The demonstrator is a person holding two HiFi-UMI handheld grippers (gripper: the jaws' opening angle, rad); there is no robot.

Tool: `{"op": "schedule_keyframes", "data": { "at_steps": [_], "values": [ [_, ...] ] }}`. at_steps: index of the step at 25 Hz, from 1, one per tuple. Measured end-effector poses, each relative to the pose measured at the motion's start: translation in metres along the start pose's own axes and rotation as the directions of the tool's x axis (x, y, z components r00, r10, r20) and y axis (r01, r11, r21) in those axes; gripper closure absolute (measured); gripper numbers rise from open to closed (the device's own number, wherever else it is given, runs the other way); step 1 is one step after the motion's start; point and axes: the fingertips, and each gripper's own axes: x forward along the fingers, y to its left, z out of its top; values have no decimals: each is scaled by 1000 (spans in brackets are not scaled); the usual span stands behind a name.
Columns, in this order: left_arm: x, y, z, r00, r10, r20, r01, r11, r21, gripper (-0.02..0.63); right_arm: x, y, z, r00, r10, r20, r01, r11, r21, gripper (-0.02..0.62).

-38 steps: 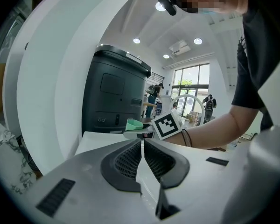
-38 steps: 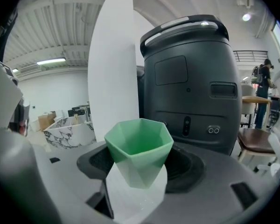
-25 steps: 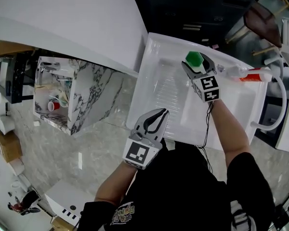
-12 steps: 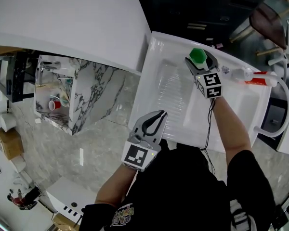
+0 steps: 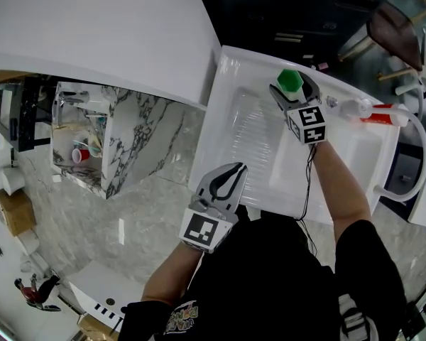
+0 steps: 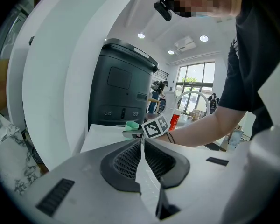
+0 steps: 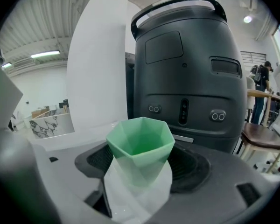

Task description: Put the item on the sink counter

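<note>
A green faceted cup [image 5: 290, 80] with a pale lower half stands at the far rim of the white sink counter [image 5: 227, 73]. My right gripper [image 5: 292, 88] has its jaws around the cup, one on each side. They are opening, but no gap shows between pads and cup. In the right gripper view the cup [image 7: 141, 148] fills the space between the dark pads of that gripper [image 7: 140, 174]. My left gripper [image 5: 234, 172] hangs shut and empty over the sink's near edge. The left gripper [image 6: 142, 146] looks across the counter at the cup [image 6: 131, 124].
A red and white tube [image 5: 375, 110] lies on the counter to the right of the cup. A white curved faucet [image 5: 414, 158] arches at the far right. A black appliance [image 7: 191, 78] stands behind the counter. A marble cabinet [image 5: 124, 148] is on the floor at left.
The right gripper and cup have moved slightly toward the counter's far rim, then held there. The left gripper has barely moved.
</note>
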Motion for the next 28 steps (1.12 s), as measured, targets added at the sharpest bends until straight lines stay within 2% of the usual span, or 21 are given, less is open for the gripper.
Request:
{"op": "schedule_keyframes", "data": {
  "at_steps": [8,14,22,28],
  "values": [
    [-2,-13,0,1000,-2,10,2,1000,5,584,-21,-6,1,999,-38,16,37,999,38,179],
    [-1,-33,1,999,-24,32,23,999,37,584,-59,-5,10,996,-51,67,45,996,80,179],
    [-2,-74,2,996,-35,76,30,997,70,584,-126,17,28,990,4,144,-16,996,86,179],
    [-15,-96,8,992,11,125,-18,998,58,584,-179,41,41,978,78,192,-87,995,40,184]
  ]
}}
